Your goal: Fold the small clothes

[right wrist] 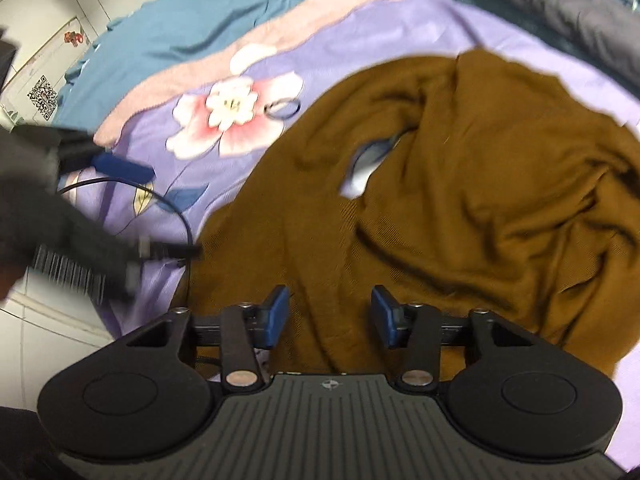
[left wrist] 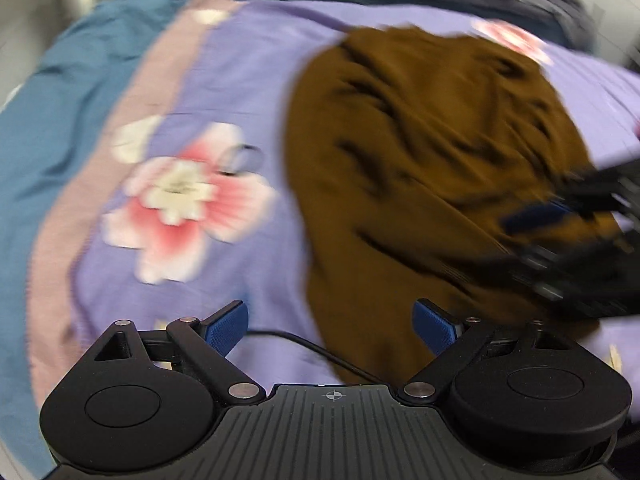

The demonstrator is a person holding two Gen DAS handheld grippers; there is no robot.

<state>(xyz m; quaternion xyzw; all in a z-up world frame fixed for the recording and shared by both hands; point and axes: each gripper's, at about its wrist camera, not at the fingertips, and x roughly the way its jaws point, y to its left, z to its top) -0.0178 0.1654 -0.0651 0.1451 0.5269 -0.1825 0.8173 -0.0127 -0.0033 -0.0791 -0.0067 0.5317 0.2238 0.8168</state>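
A crumpled brown garment point(left wrist: 420, 152) lies on a purple flowered bedsheet point(left wrist: 240, 80). It also fills the right wrist view point(right wrist: 460, 184). My left gripper point(left wrist: 332, 324) is open and empty, over the garment's near left edge. My right gripper point(right wrist: 330, 314) is open and empty, just above the garment's near edge. The right gripper shows blurred at the right of the left wrist view point(left wrist: 560, 236). The left gripper shows blurred at the left of the right wrist view point(right wrist: 80, 200).
A black cable point(right wrist: 176, 208) trails over the sheet by the garment's left edge. A dark ring point(right wrist: 283, 108) lies beside a pink flower print point(right wrist: 236, 112). A teal cover point(right wrist: 192, 28) and dark bedding point(right wrist: 560, 4) border the sheet. Tiled floor point(right wrist: 48, 328) is at left.
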